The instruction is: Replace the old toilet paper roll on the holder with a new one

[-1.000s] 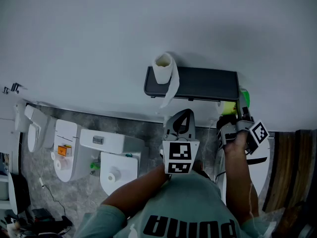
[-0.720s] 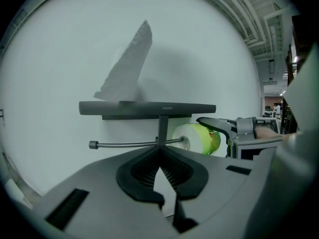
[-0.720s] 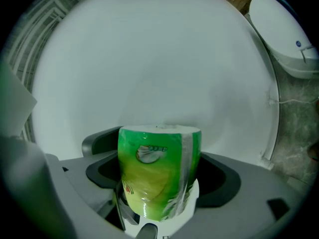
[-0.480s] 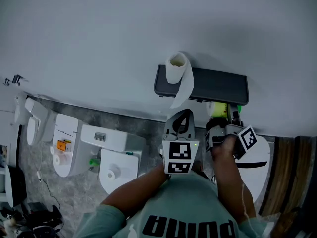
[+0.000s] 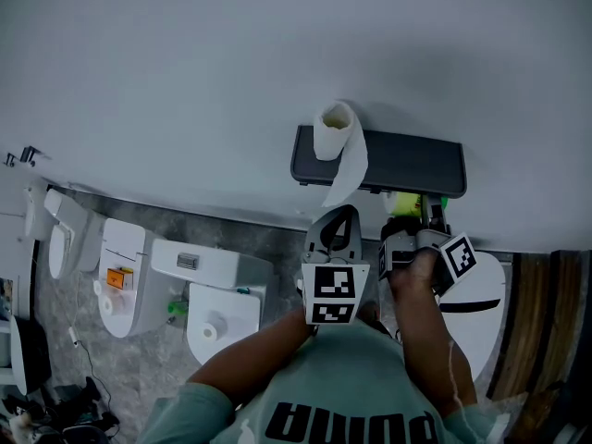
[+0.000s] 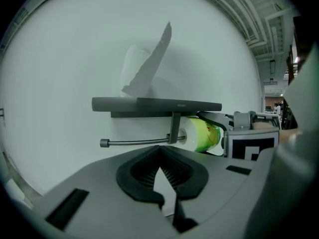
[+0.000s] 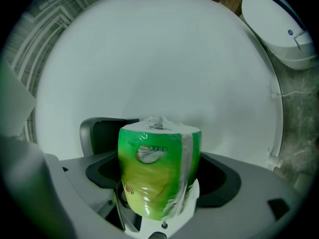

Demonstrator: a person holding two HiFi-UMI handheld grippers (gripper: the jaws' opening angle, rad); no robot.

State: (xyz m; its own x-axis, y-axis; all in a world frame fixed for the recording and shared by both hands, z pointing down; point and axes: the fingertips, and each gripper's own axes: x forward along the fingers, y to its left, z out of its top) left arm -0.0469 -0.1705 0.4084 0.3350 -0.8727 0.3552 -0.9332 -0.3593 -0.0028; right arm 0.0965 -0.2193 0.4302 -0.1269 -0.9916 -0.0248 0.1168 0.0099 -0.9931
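1. The holder shelf [image 5: 407,160] is hanging on the wall [image 5: 185,81], with the old toilet paper roll [image 5: 333,129] standing on its left end.
2. The rod [image 6: 134,143] is running beneath the shelf, its free end pointing left.
3. The new wrapped roll [image 7: 158,173] is sitting between the jaws of the right claw [image 5: 418,209], just under the shelf's right part, right of the bracket [image 6: 174,127].
4. The left claw [image 5: 344,213] is hovering below the shelf, left of the right claw.
5. Toilets [image 5: 217,294] are standing on the floor [image 5: 282,237] at the lower left.

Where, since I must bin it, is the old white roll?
In the head view, the white roll stands on the dark shelf, at its left end.
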